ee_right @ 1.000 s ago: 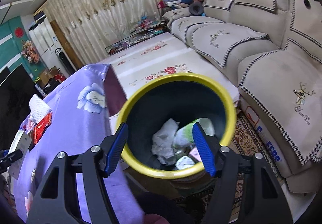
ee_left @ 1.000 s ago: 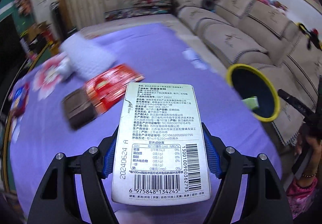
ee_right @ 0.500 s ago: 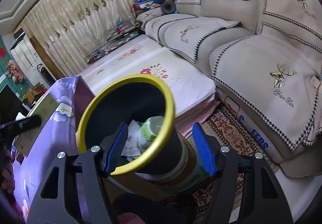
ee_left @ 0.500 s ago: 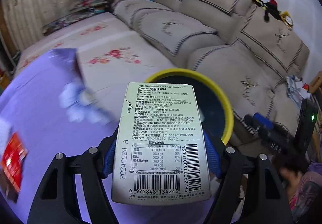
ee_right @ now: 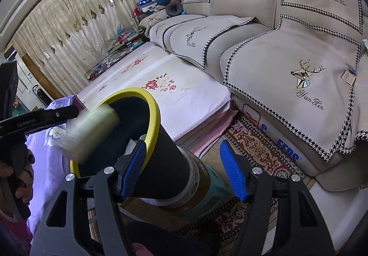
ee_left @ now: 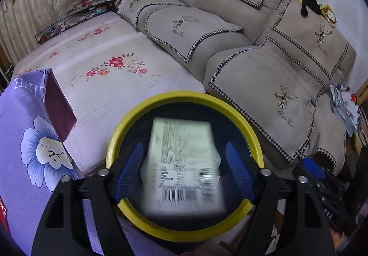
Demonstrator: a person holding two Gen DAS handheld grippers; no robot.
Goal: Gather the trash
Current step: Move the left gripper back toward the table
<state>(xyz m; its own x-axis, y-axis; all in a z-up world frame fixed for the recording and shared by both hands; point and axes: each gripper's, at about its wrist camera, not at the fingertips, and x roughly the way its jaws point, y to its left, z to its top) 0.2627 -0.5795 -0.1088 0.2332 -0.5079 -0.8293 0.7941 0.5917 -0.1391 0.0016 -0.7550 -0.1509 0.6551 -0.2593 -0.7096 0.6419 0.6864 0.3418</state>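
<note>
The left gripper (ee_left: 184,173) jaws are opening; the pale printed cardboard drink box (ee_left: 184,164), apparently light and stiff, blurs free above the yellow-rimmed black bin (ee_left: 241,115). The right gripper (ee_right: 181,169) grips the bin wall at 7 o'clock.

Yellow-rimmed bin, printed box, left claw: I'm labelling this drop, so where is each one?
yellow-rimmed bin (ee_left: 250,134), left wrist view, on the right of its rim.
printed box (ee_left: 181,157), left wrist view, on its blurred label face.
left claw (ee_left: 182,173), left wrist view, midway between its opening blue fingertips.
</note>
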